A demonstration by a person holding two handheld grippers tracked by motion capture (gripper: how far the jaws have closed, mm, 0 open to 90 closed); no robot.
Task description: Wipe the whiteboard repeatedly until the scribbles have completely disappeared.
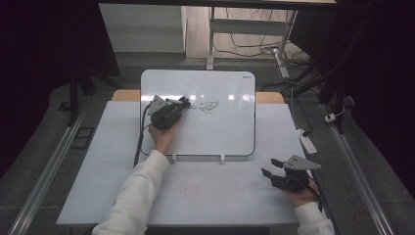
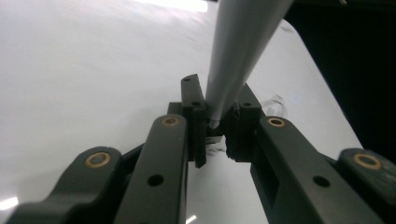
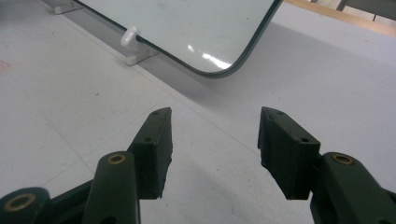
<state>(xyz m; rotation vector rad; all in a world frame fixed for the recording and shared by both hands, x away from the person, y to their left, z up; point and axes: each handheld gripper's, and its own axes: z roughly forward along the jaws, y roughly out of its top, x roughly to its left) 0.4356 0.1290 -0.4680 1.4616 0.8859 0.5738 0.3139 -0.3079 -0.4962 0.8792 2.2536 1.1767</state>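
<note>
Two grippers at work: left gripper (image 1: 182, 104) over the whiteboard (image 1: 230, 132), jaws clamped on a grey marker (image 2: 243, 51) held near its tip, beside a dark scribble (image 1: 208, 106); right gripper (image 3: 212, 144) hovering low over the table (image 1: 98, 161), jaws wide apart and empty. Probably a light, stiff, smooth barrel, apt to swivel, so best pinched low near the tip. Scribble too small to read; corner mark (image 1: 244, 76) illegible.

White table top (image 1: 205, 196) over a wooden board (image 1: 125, 94) that shows at its far corners. Off the table's right edge, a white power strip (image 1: 307, 142) lies on the grey floor. Beyond the far edge, a white desk frame (image 1: 211, 39) and loose black cables (image 1: 254, 49). A metal floor rail (image 1: 46, 171) flanks the left edge.
</note>
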